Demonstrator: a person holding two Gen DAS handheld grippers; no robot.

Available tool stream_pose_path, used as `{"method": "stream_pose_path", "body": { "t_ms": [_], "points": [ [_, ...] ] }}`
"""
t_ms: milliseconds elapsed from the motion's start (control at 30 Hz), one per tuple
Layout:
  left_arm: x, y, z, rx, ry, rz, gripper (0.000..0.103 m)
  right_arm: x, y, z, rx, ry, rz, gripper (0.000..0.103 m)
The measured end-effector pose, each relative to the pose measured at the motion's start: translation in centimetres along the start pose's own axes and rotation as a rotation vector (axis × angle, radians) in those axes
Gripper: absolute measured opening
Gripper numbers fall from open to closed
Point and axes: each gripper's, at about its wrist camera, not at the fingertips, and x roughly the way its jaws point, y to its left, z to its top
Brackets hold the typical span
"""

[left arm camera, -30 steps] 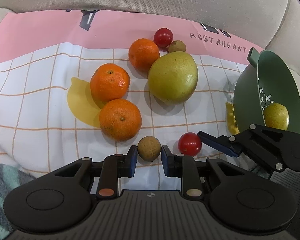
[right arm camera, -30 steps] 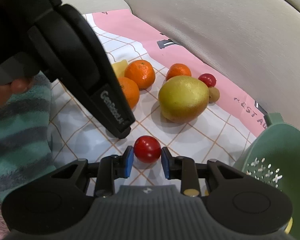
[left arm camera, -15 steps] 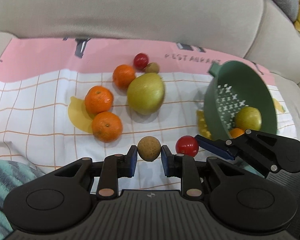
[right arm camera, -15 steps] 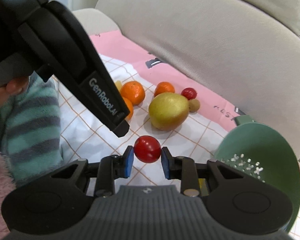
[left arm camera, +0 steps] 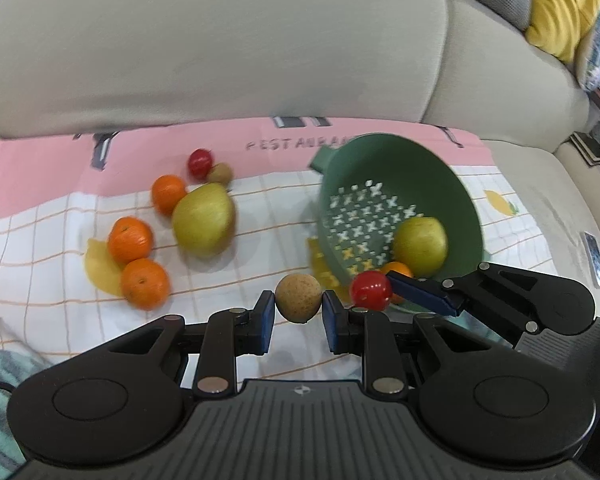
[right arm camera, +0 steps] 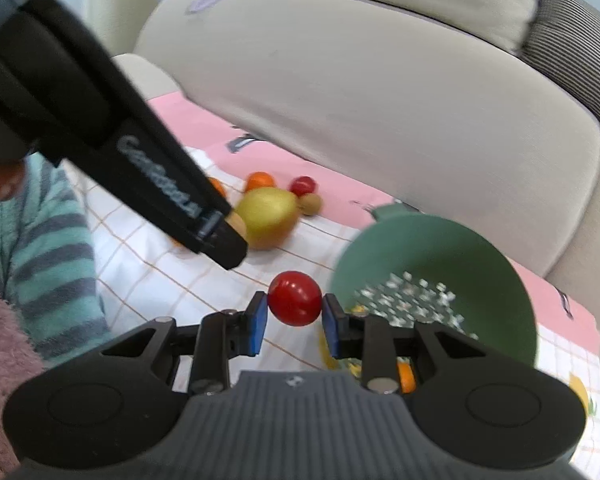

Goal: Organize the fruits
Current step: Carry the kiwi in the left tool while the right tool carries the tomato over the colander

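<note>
The orange (left arm camera: 398, 270) in the green colander (left arm camera: 460, 196) is half hidden behind the right gripper (right arm camera: 294, 314), whose jaws pinch a red tomato (right arm camera: 295, 299), while the left gripper (left arm camera: 299, 314) clamps a brown fruit (left arm camera: 299, 298), both raised higher above the cloth (left arm camera: 260, 216) than before.

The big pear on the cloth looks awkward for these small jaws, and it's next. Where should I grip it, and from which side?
Judging by its shape, take the large pear across its narrower upper end, which points toward the sofa back. Come from above: an orange crowds its far-left side and a small brown fruit sits by the tip. The wide belly may exceed the jaws' opening.
</note>
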Motion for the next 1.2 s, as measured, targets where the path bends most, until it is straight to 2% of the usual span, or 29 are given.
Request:
{"method": "stream_pose_path", "body": {
  "t_ms": [233,467,767,1200],
  "points": [
    [0.2,-3.4,1.0,0.084,-0.013,-0.027,0.028,-1.9,-3.5,-1.6,0.104,0.036,-0.056,0.026],
    [1.9,-6.6,1.9,0.183,0.013,-0.032,0.028,-2.1,-7.1,-3.3,0.214,0.124,-0.085,0.026],
    [5.0,-8.7,2.4,0.284,0.093,-0.006,0.028,-0.8,-8.3,-4.0,0.215,0.207,-0.079,0.026],
    [8.8,-8.8,3.1,0.336,0.208,0.025,0.028,1.7,-9.5,-2.5,0.122,0.345,-0.03,0.026]
  ]
}}
